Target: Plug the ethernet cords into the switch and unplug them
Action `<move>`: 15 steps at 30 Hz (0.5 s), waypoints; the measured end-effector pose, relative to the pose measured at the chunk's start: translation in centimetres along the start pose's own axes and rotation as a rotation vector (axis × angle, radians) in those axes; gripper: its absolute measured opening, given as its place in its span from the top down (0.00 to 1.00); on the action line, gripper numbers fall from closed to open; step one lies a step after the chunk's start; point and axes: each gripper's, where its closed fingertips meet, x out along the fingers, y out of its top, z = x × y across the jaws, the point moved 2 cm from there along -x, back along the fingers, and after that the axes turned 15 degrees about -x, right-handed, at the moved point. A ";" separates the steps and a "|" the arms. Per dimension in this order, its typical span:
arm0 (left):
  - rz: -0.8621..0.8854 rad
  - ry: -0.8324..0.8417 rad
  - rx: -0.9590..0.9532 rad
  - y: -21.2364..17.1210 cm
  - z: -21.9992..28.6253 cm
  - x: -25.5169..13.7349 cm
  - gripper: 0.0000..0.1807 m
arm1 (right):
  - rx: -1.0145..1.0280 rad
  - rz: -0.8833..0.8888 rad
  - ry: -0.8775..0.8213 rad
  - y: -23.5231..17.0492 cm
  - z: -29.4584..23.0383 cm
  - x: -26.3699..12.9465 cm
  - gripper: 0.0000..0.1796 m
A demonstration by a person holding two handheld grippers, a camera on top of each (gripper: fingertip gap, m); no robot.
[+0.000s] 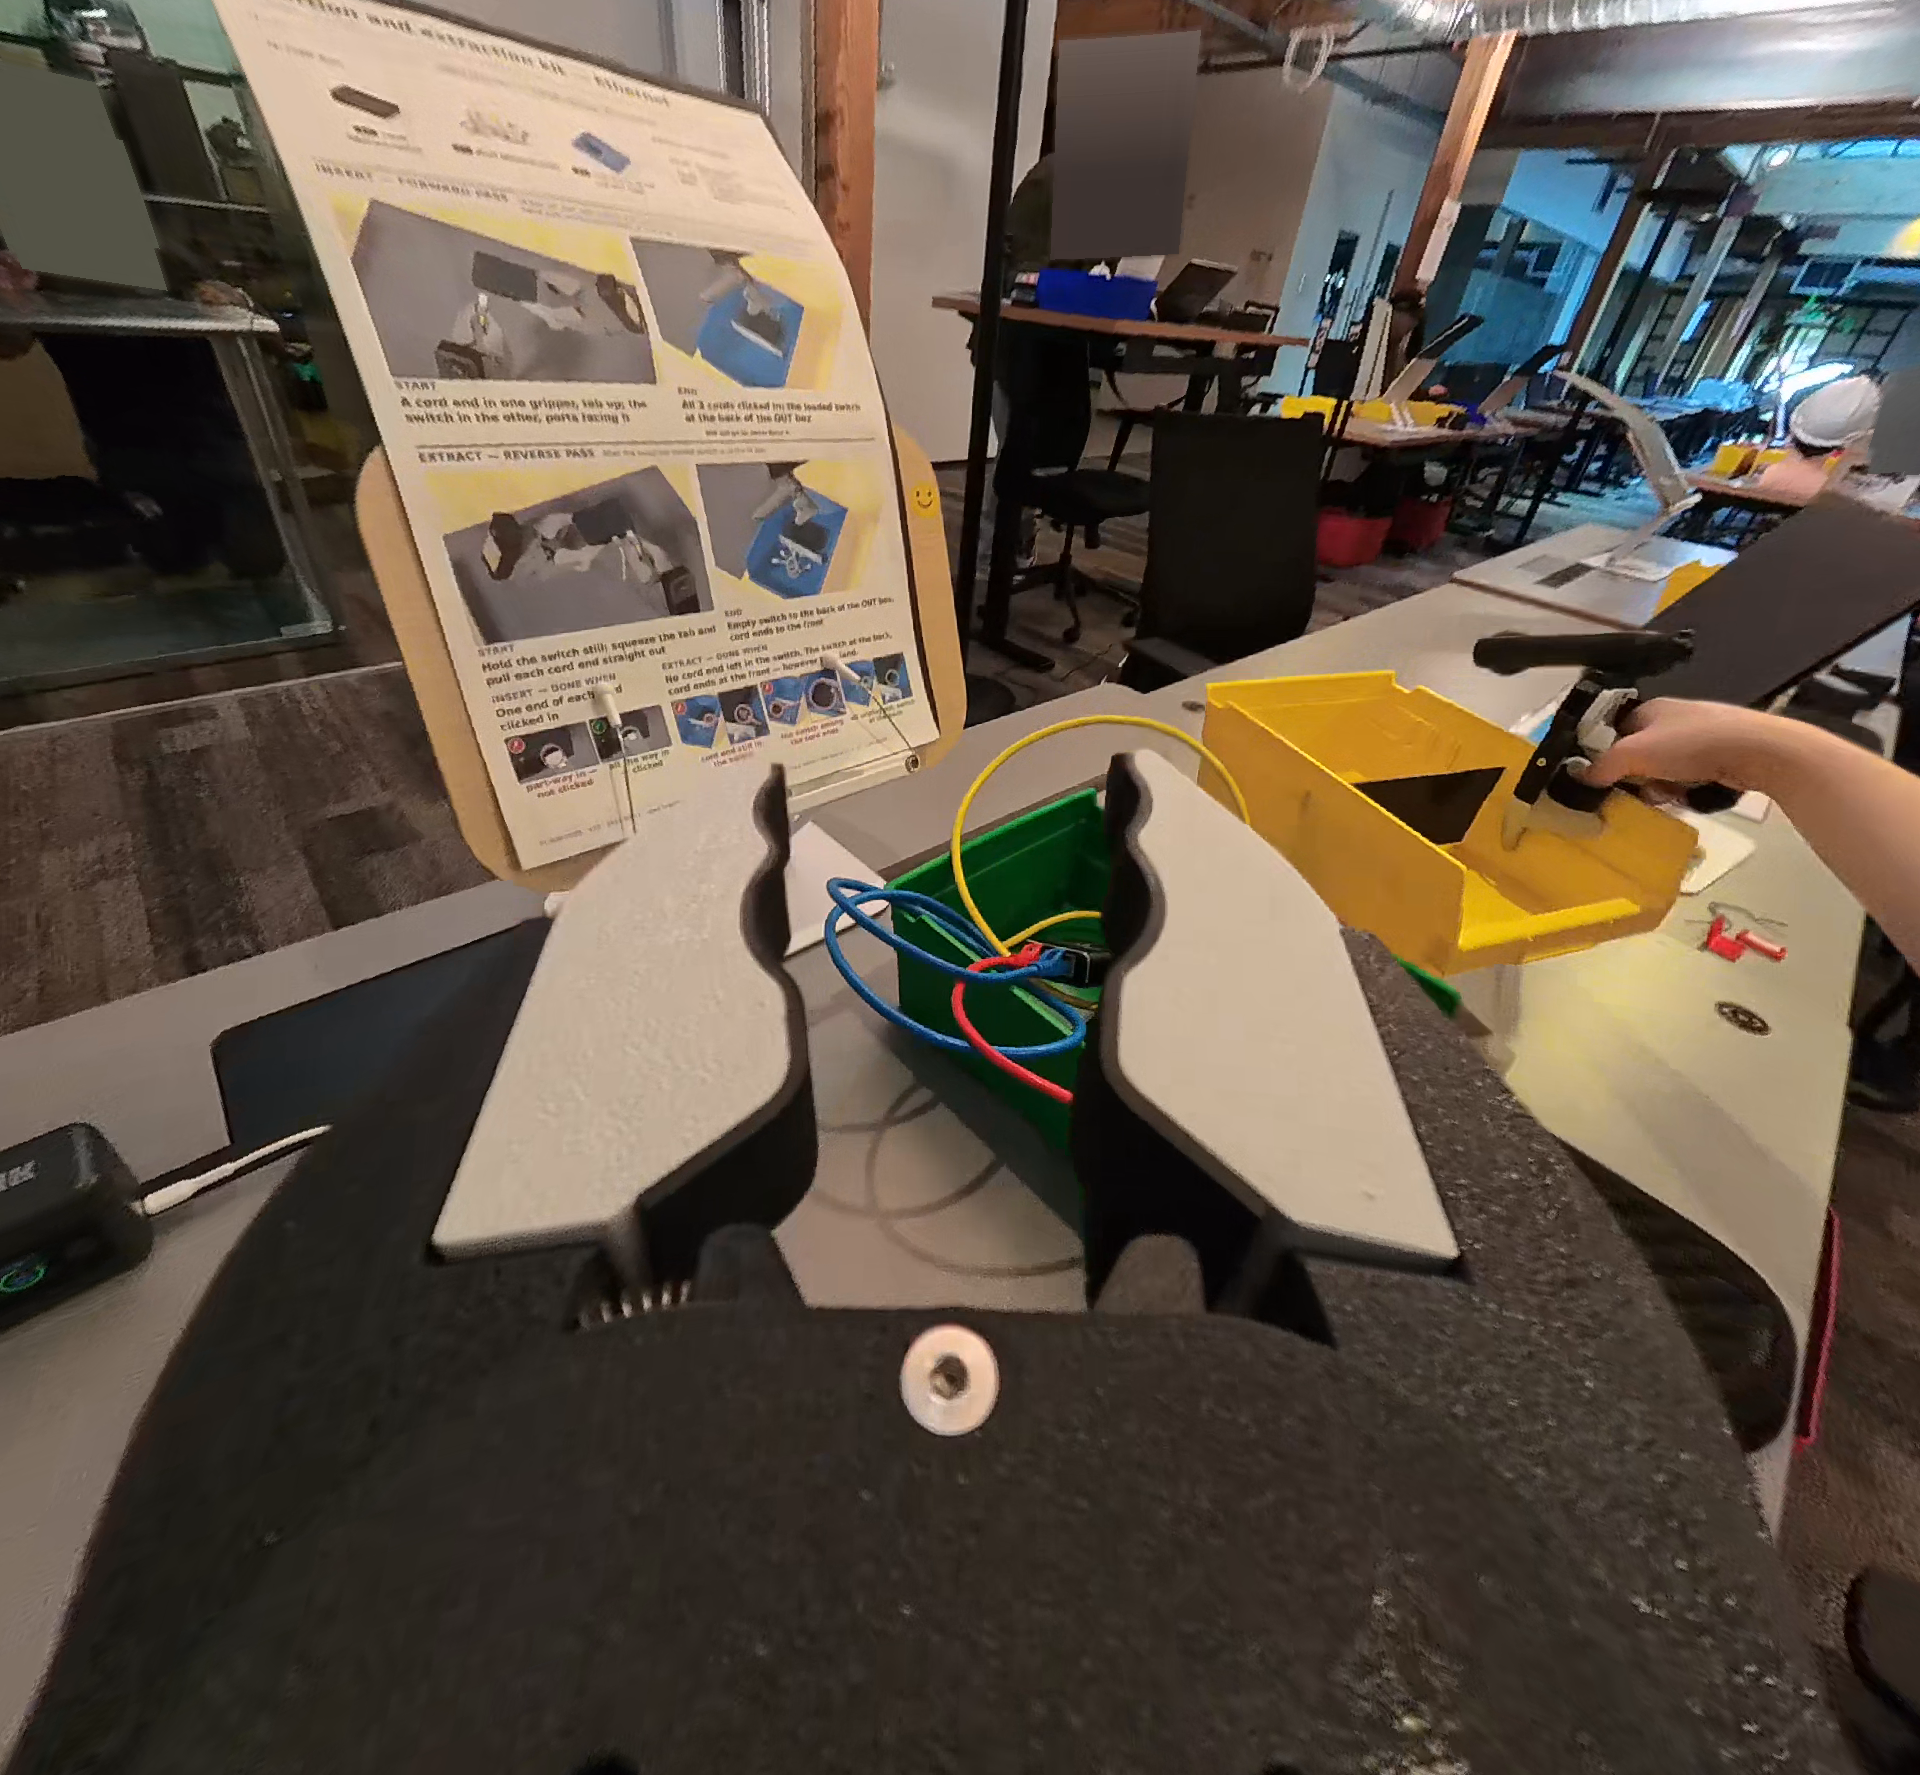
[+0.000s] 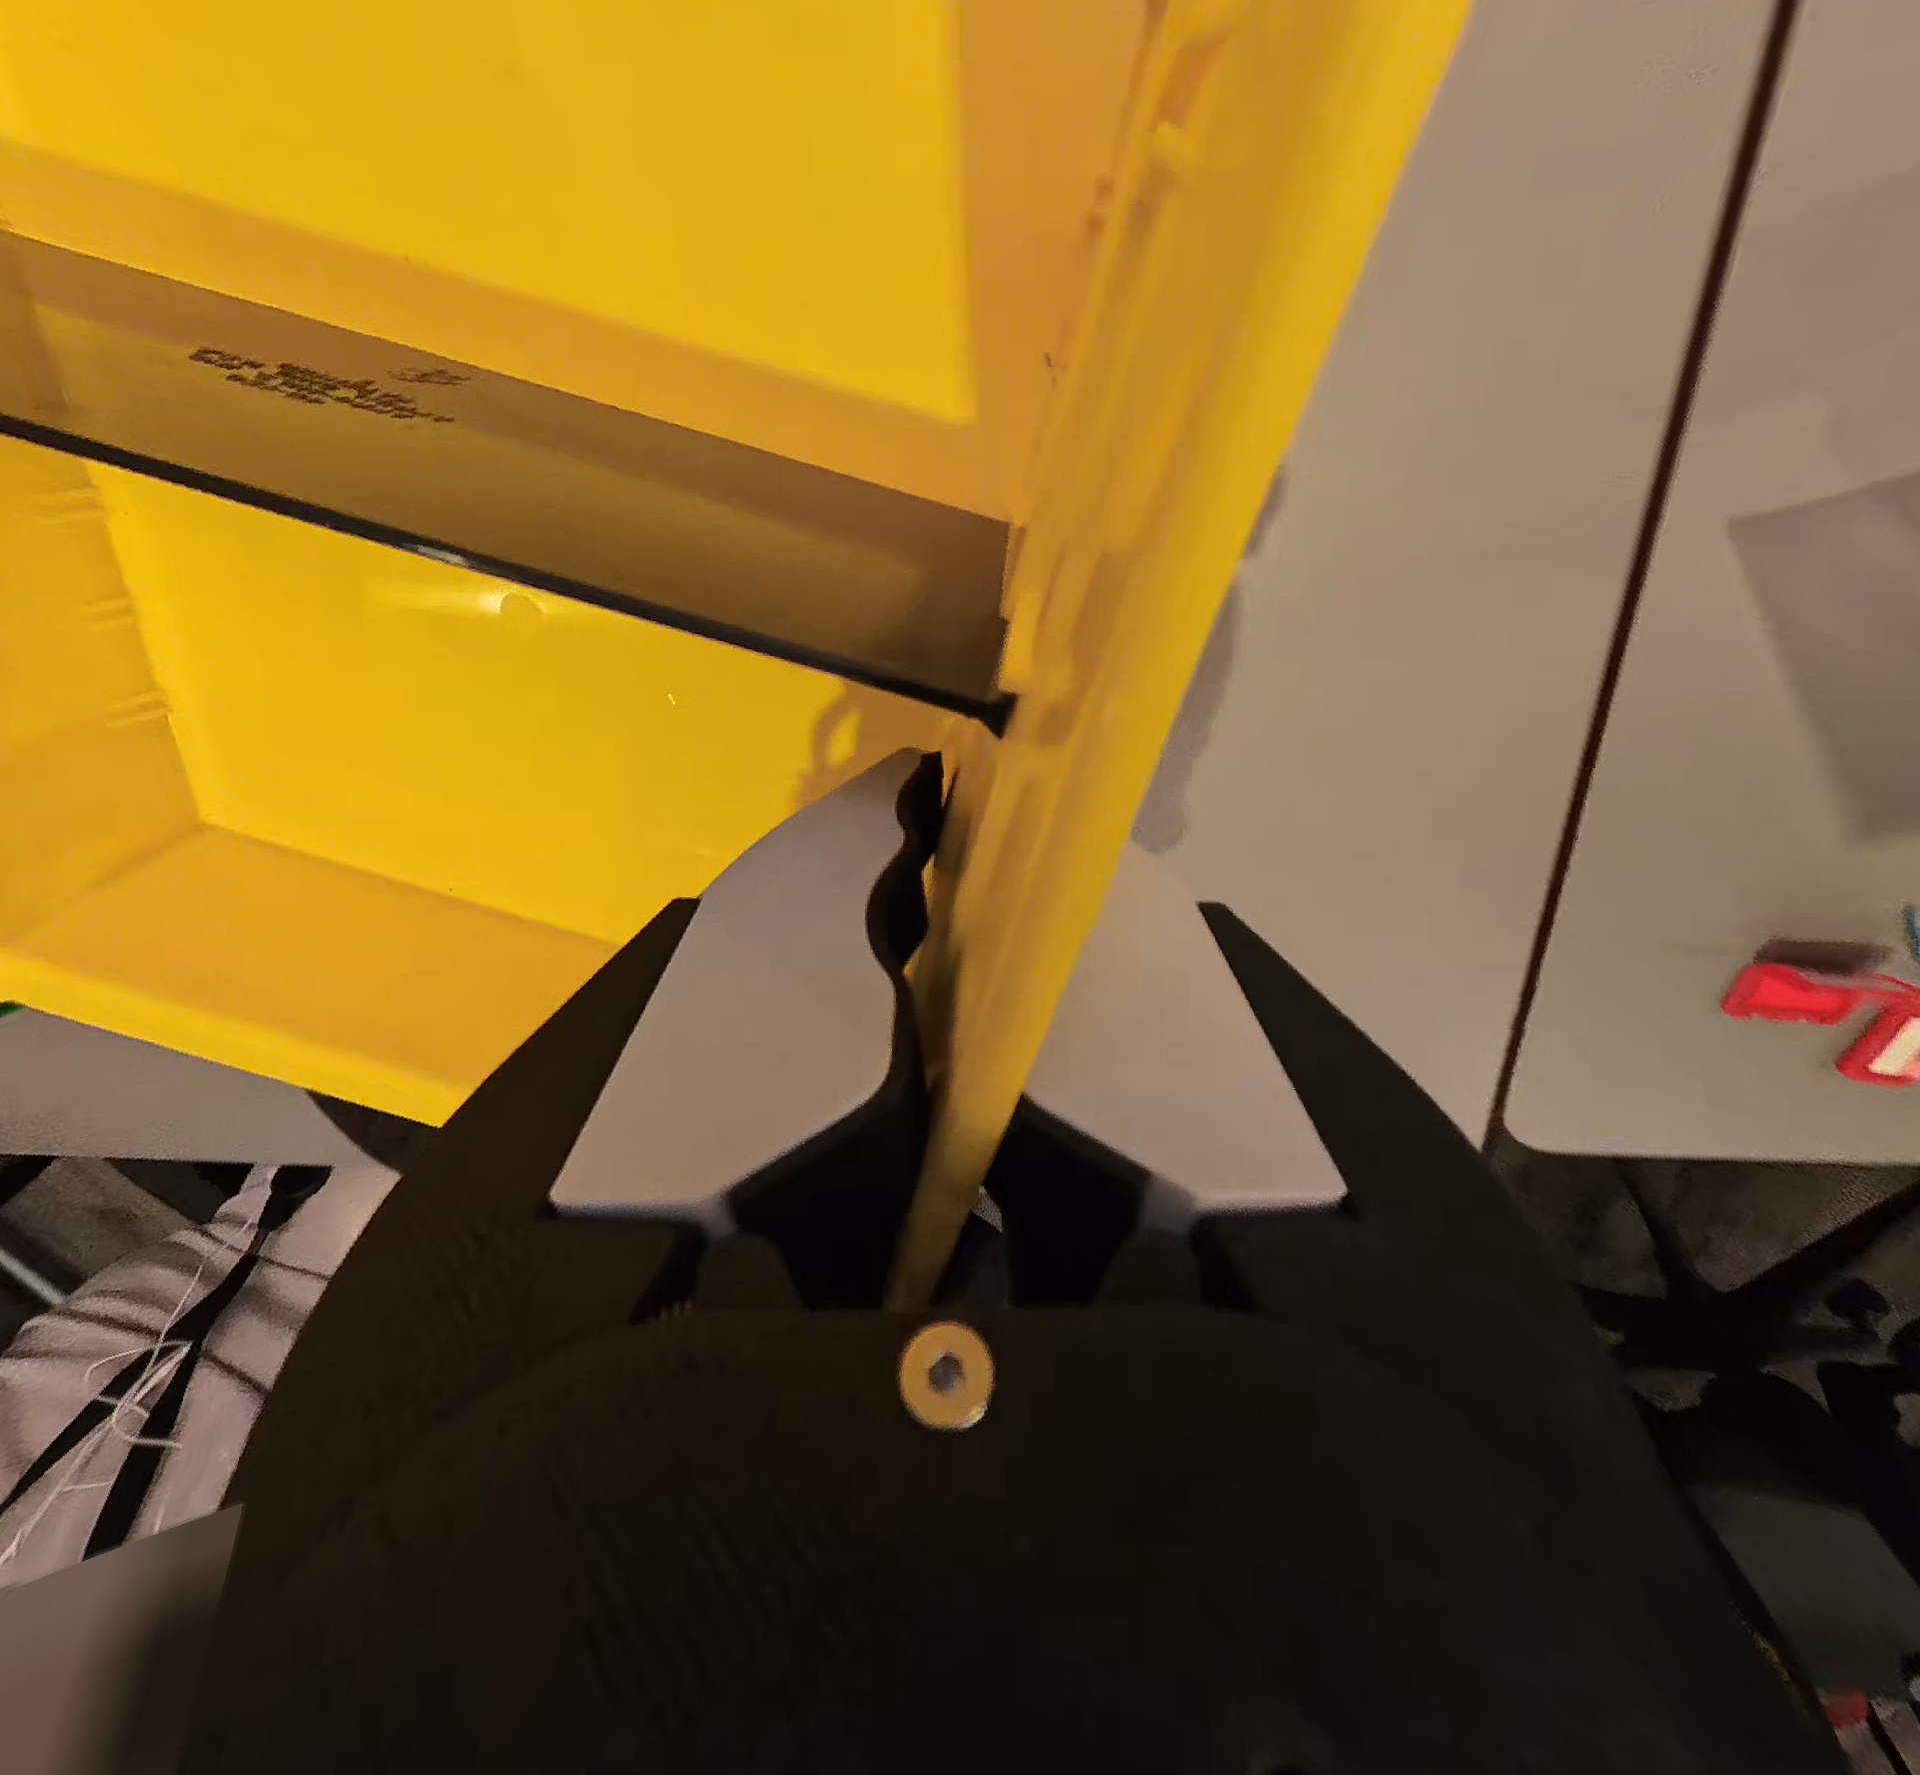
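Observation:
My left gripper (image 1: pixel 951 780) is open and empty, held above the grey table just short of a green bin (image 1: pixel 1039 852). The green bin holds tangled blue (image 1: pixel 836 925), yellow (image 1: pixel 1101 720) and red (image 1: pixel 1023 1079) ethernet cords and a black object that looks like the switch (image 1: pixel 1075 958). My right gripper (image 2: pixel 951 790) is shut on the side wall of a yellow bin (image 2: pixel 520 115). It also shows in the left wrist view (image 1: pixel 1527 816), at the yellow bin (image 1: pixel 1351 790) to the right of the green one. A black divider (image 2: pixel 520 572) crosses the yellow bin.
An instruction sheet on a board (image 1: pixel 623 437) stands behind the green bin. A black device (image 1: pixel 52 1206) with a white cable sits at the left table edge. A small red part (image 2: pixel 1829 1008) lies right of the yellow bin. A black chair (image 1: pixel 1226 530) stands beyond the table.

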 end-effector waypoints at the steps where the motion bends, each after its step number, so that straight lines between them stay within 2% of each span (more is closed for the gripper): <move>1: -0.009 0.005 0.005 -0.2 0.1 0.3 0.68 | -0.003 -0.008 0.010 0.1 0.1 0.8 0.97; 9: -0.021 0.015 0.039 -0.6 0.7 0.9 0.68 | -0.055 -0.053 0.003 0.1 0.9 4.1 0.97; 15: -0.007 0.013 0.018 -0.3 0.3 0.3 0.68 | -0.078 0.015 0.001 0.3 1.0 5.2 0.95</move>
